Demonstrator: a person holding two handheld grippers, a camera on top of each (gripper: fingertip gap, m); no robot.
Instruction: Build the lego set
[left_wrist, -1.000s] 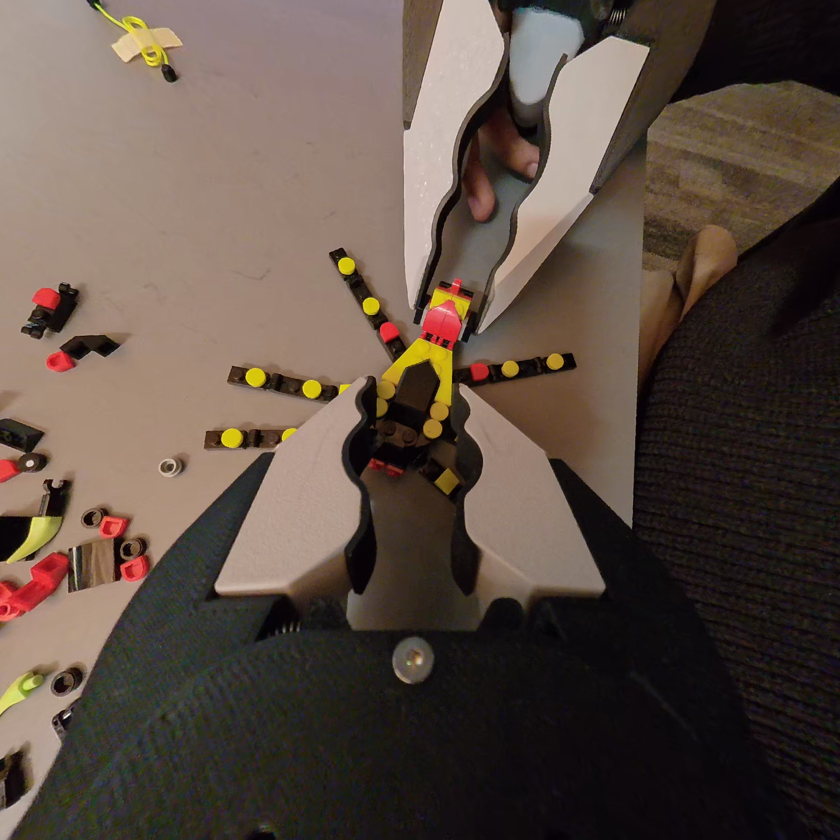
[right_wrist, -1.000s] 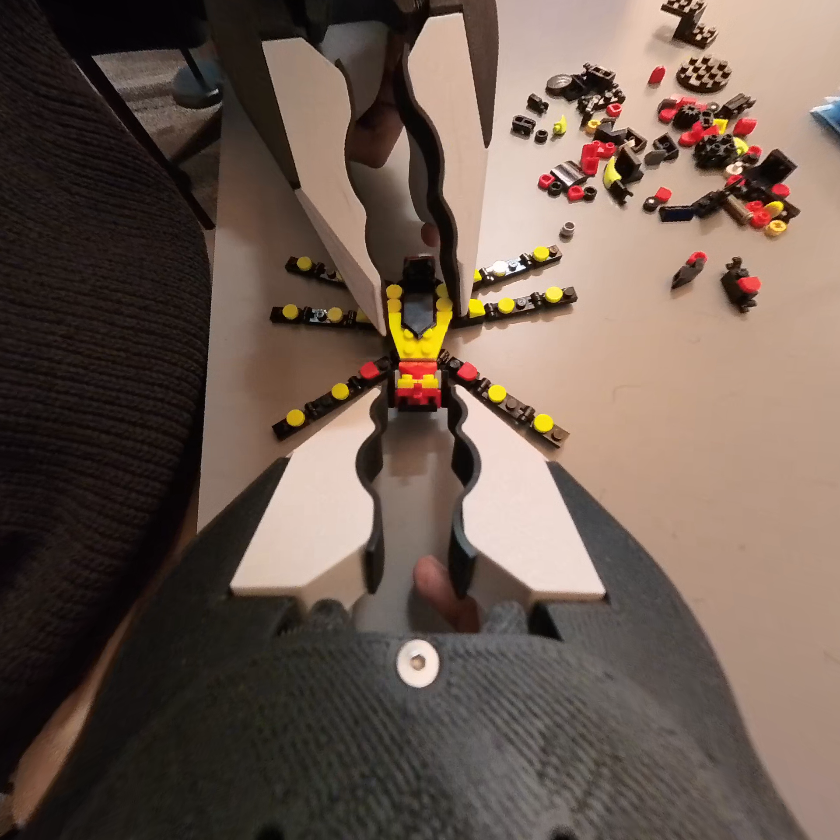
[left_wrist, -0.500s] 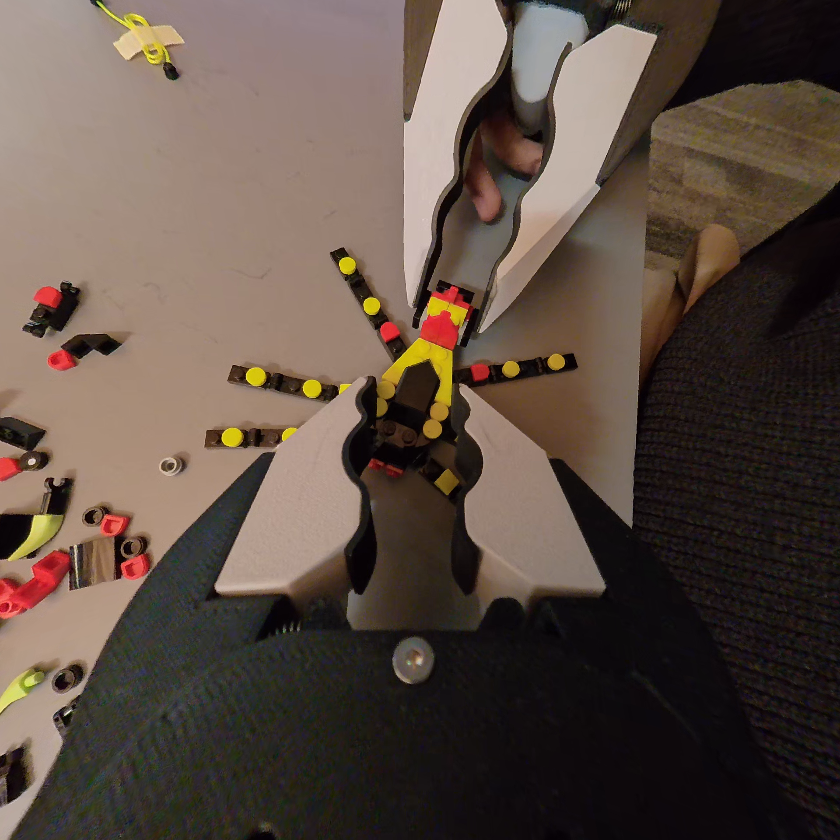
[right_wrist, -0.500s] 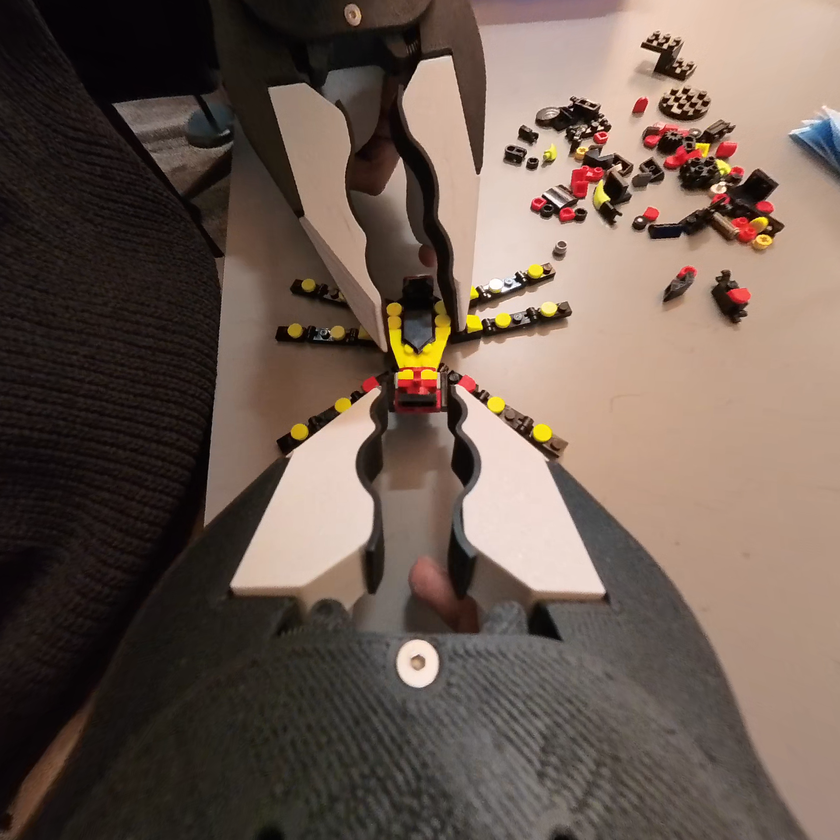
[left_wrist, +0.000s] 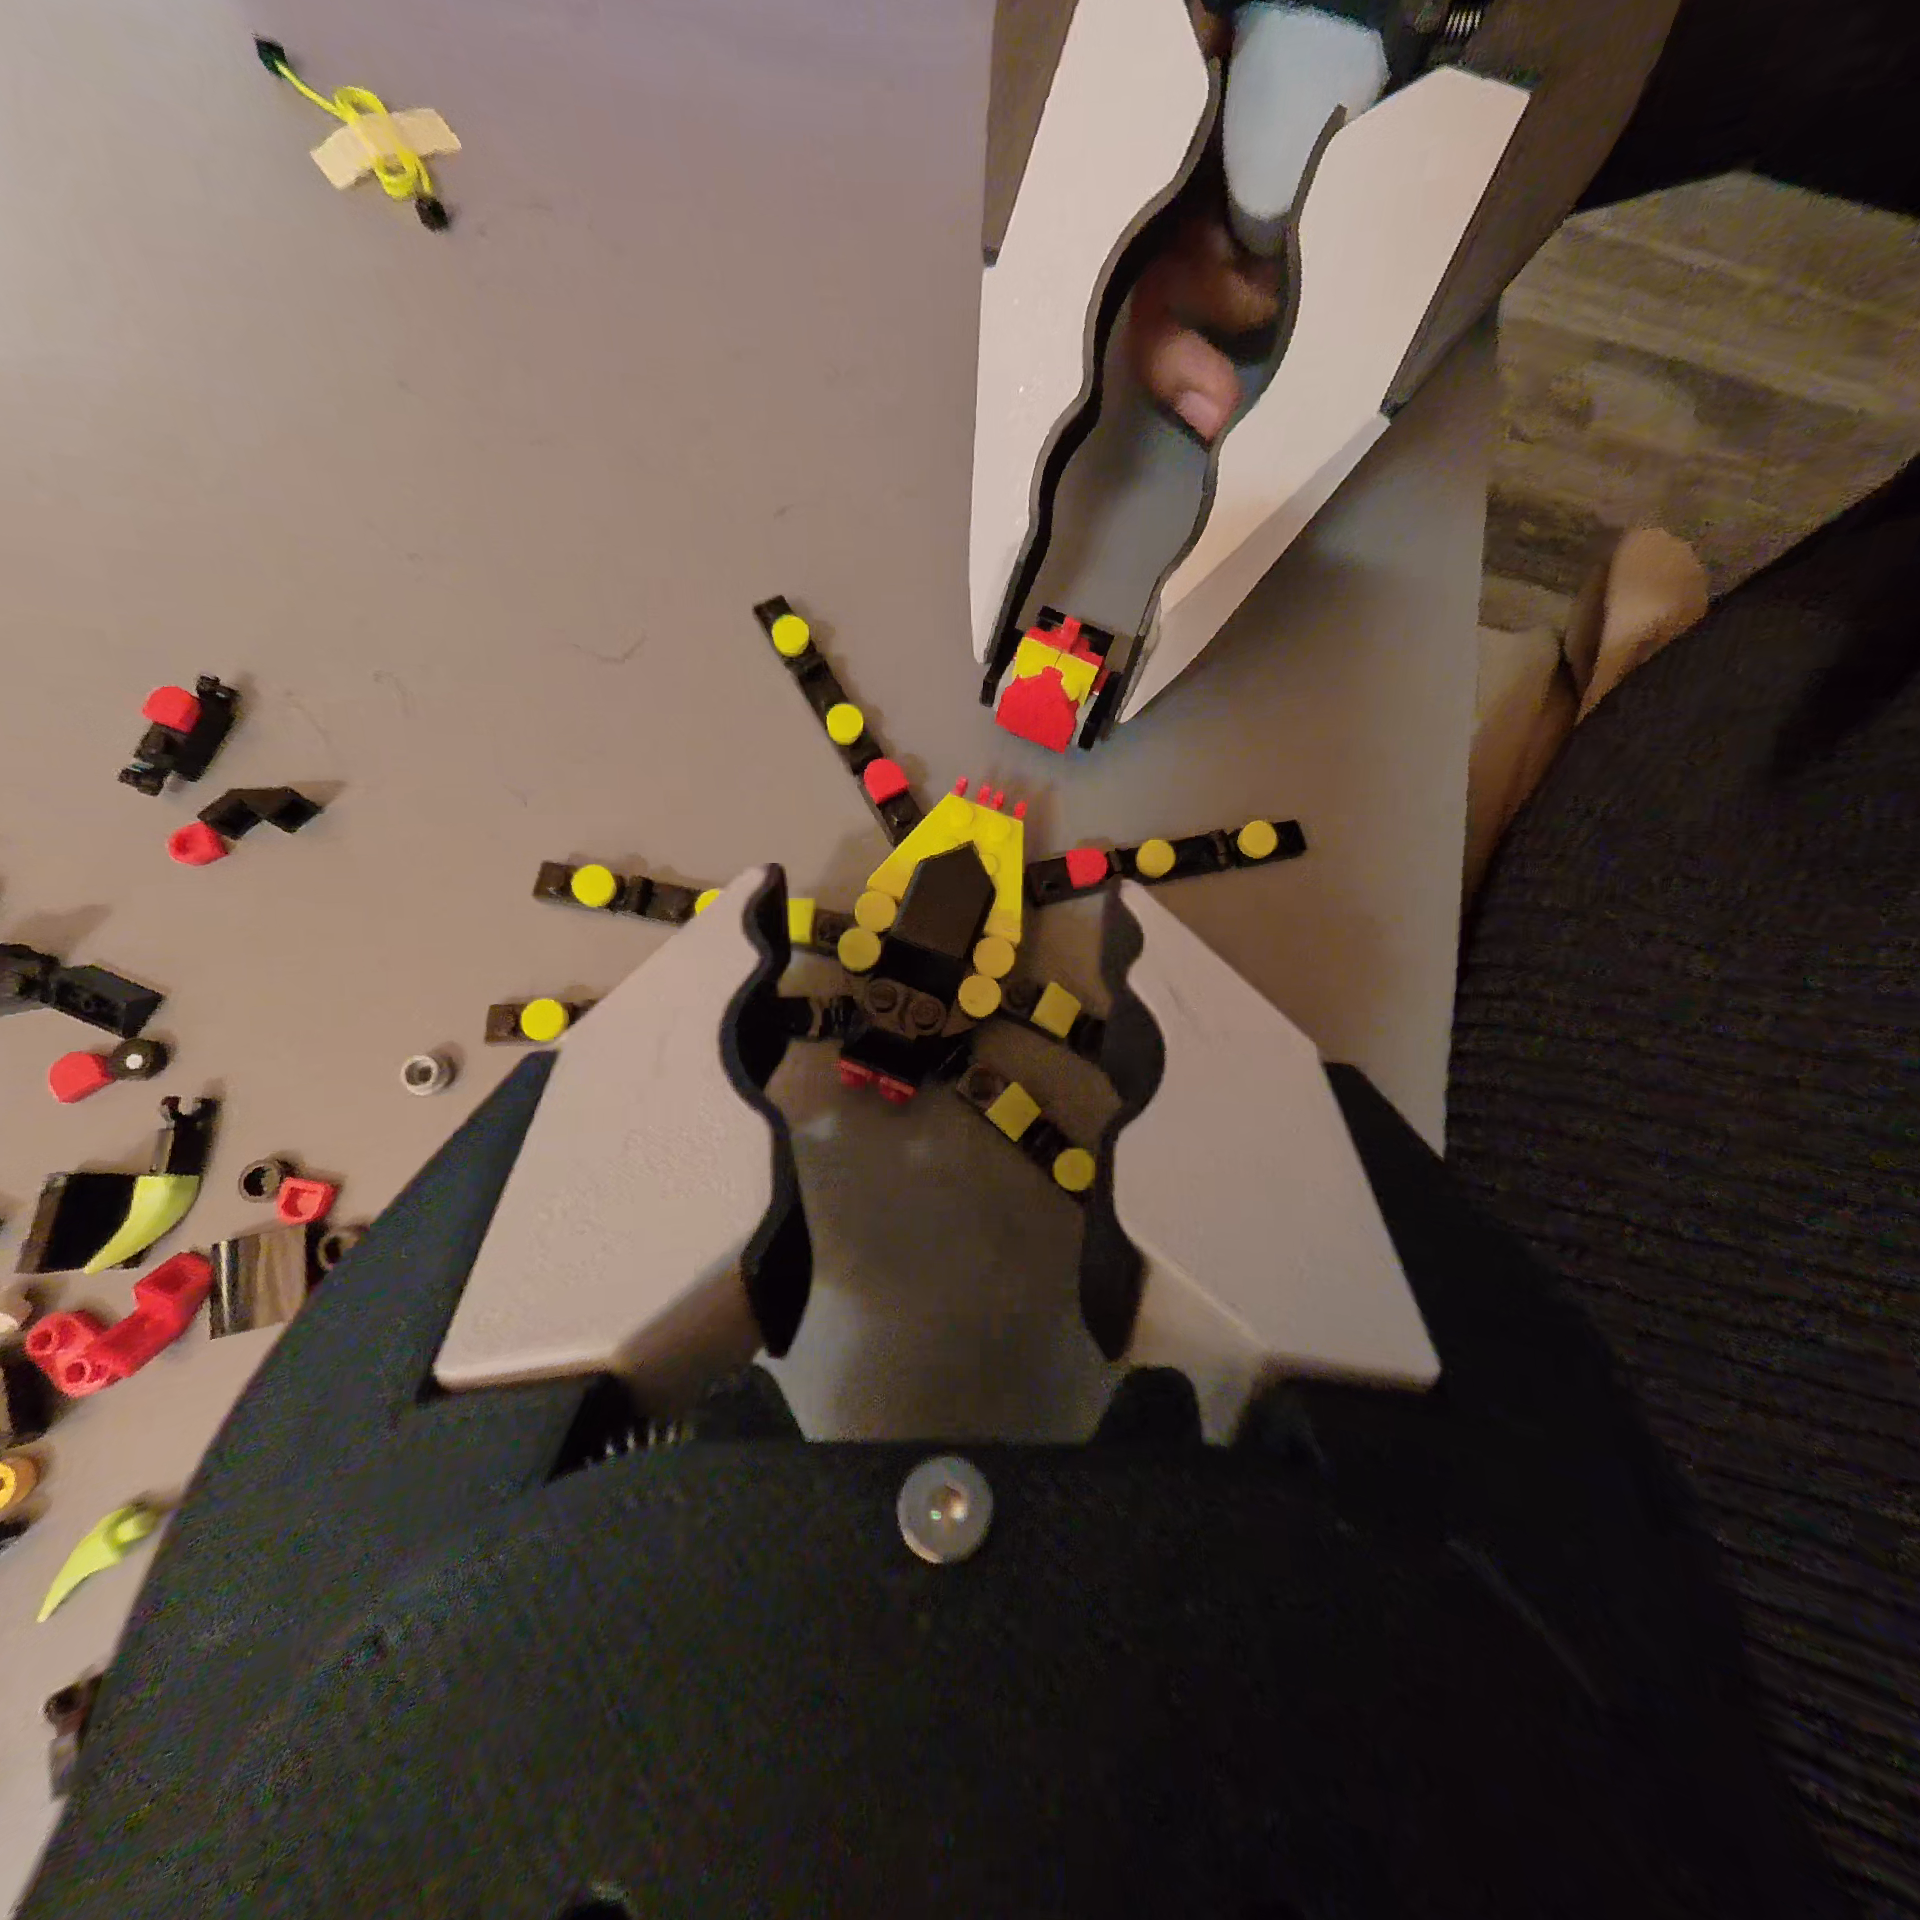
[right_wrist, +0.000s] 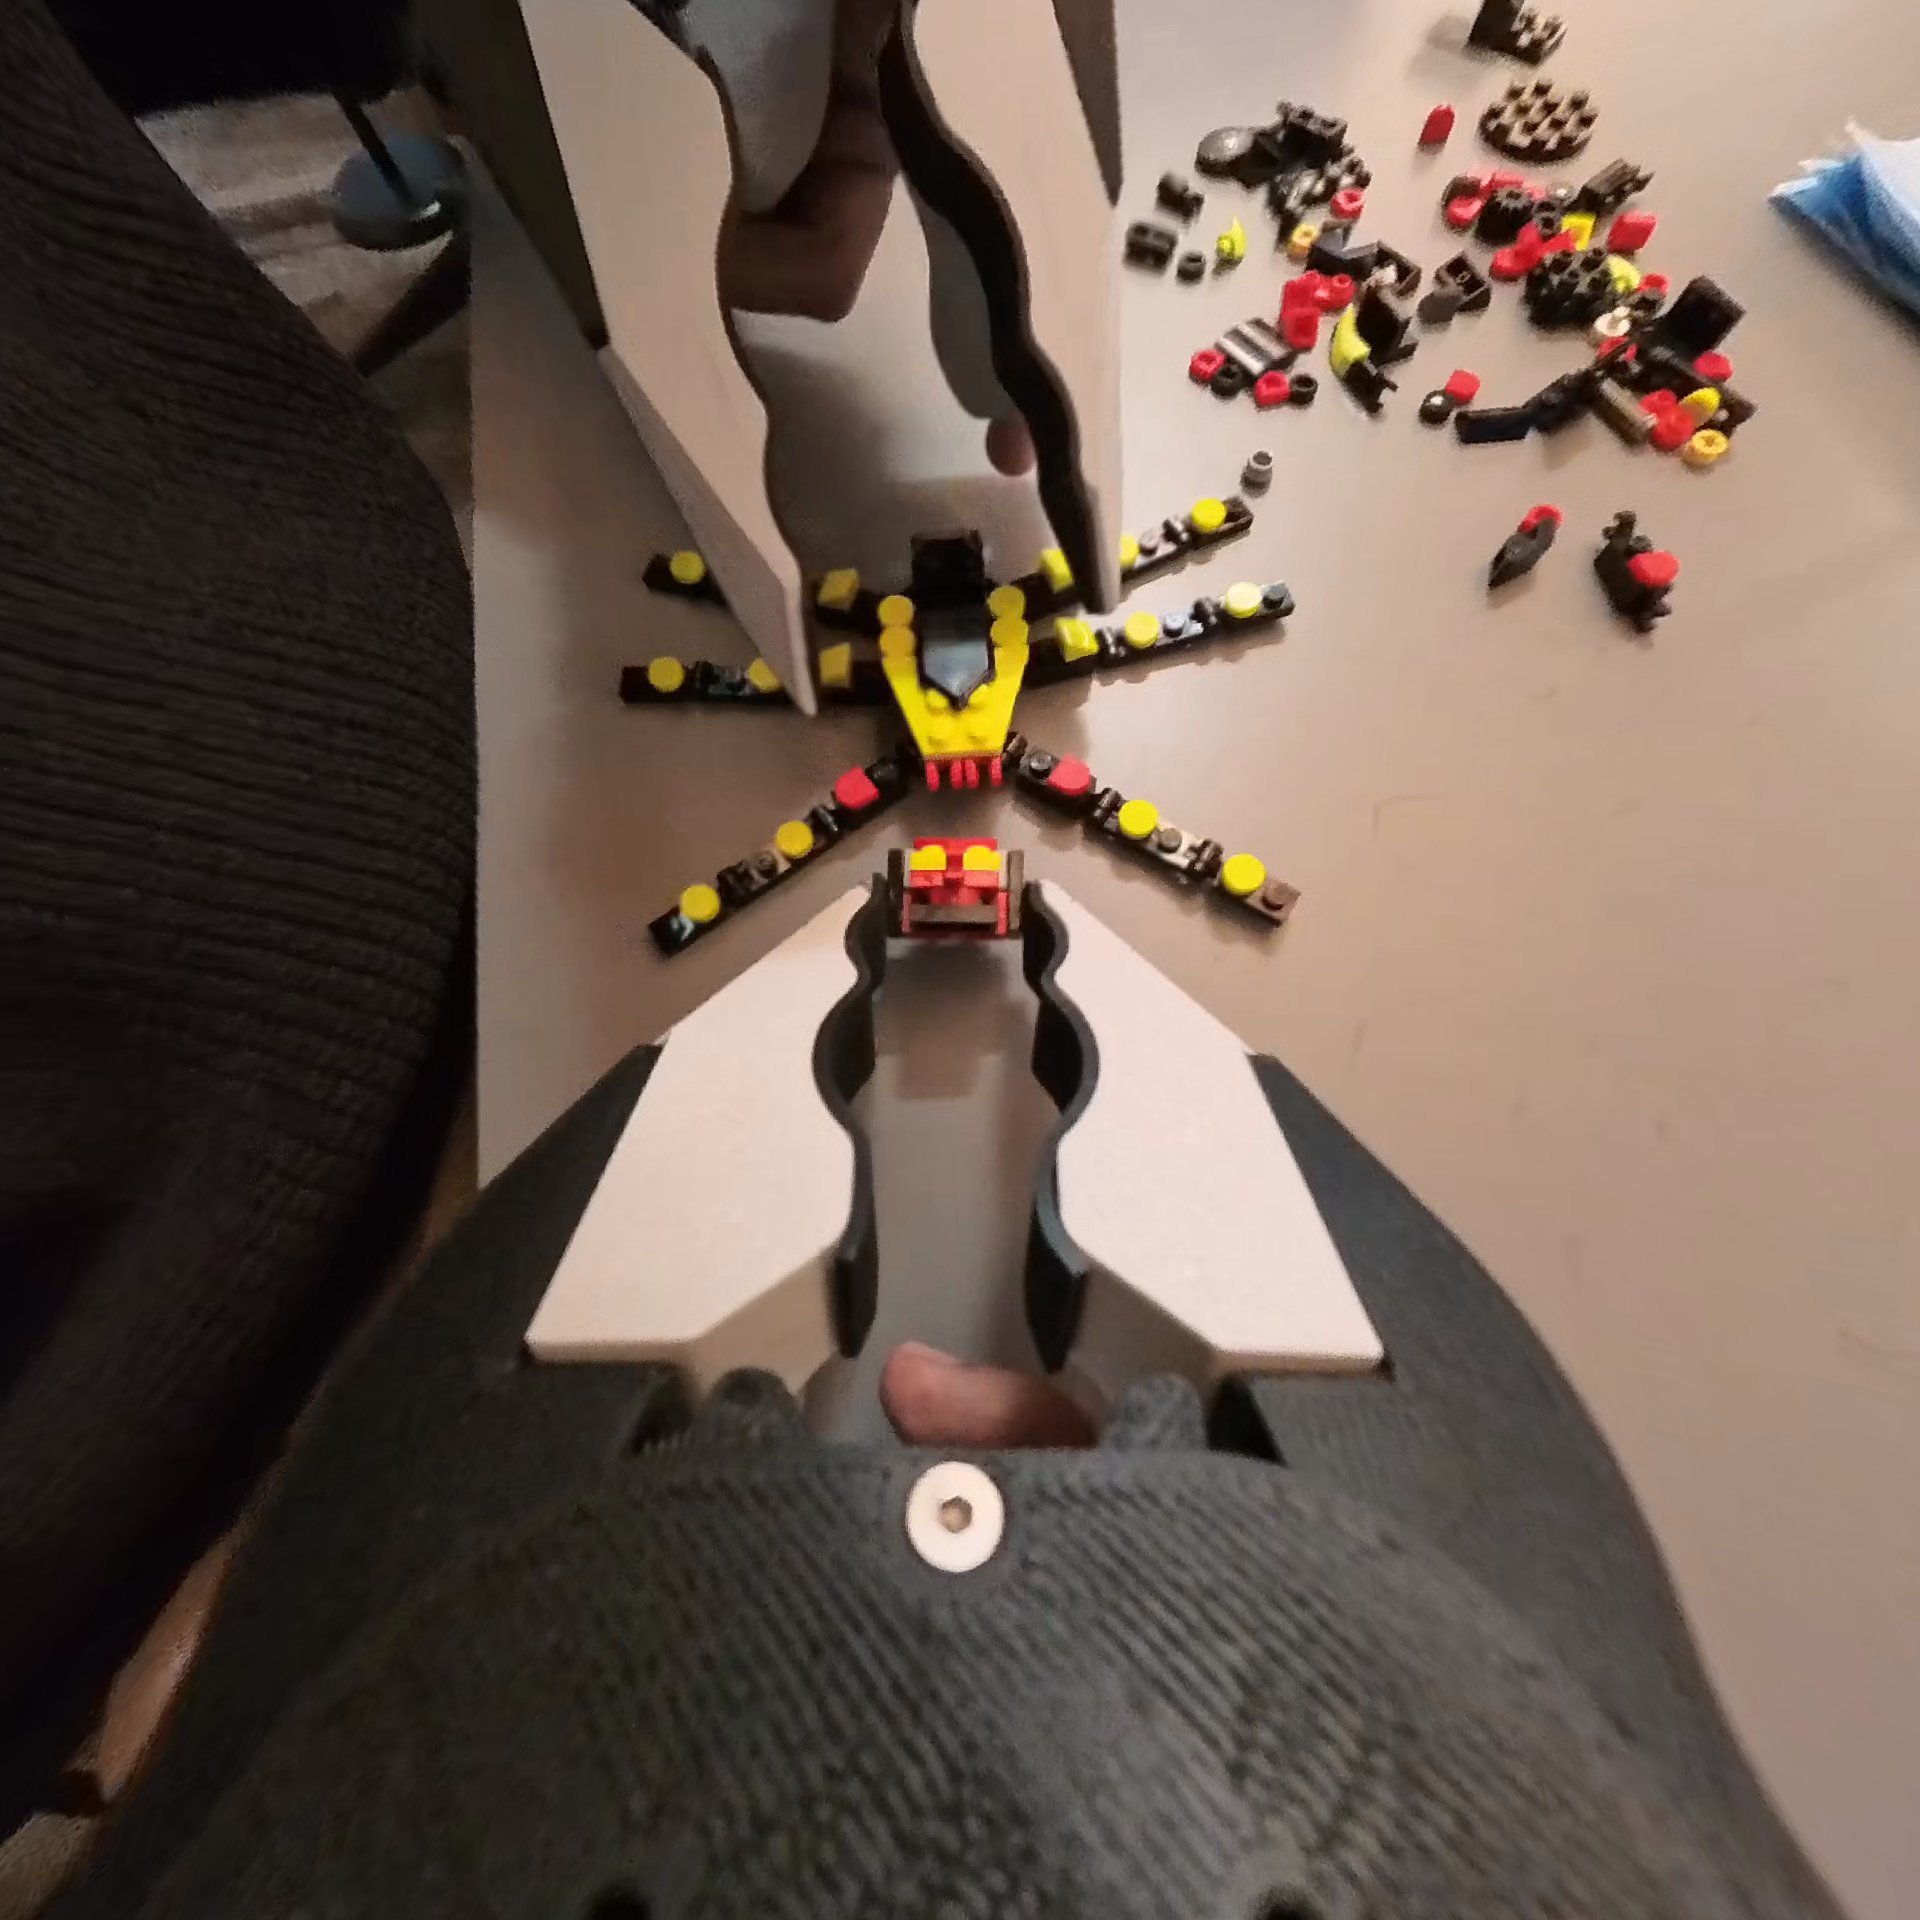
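My right tool (right_wrist: 954, 902) is pinched narrow on a small red-and-yellow block assembly (right_wrist: 954, 885), which sits clamped between the fingertips and clear of the rest of the model; from the left wrist view the same piece (left_wrist: 1049, 688) shows at the tip of that tool, just beyond the front of the spider. The spider body (left_wrist: 940, 940) lies flat on the grey bench (left_wrist: 520, 468), yellow wedge forward with a black slope on top and a row of small red prongs at its front edge facing the held piece, a short gap between them. My left tool (left_wrist: 940, 914) is spread wide, its fingers straddling the rear of the body without touching it as far as I can see. Black legs (right_wrist: 1153, 831) dotted with yellow and red studs fan out on both sides of the body. Loose pieces (right_wrist: 1475, 281) in black, red and yellow lie scattered well apart on the bench, with a blue bag (right_wrist: 1860, 239) at the edge beyond them. A small grey round stud (left_wrist: 428, 1070) rests alone beside the near legs, and a yellow-green cord taped down (left_wrist: 379, 145) lies at the far corner.
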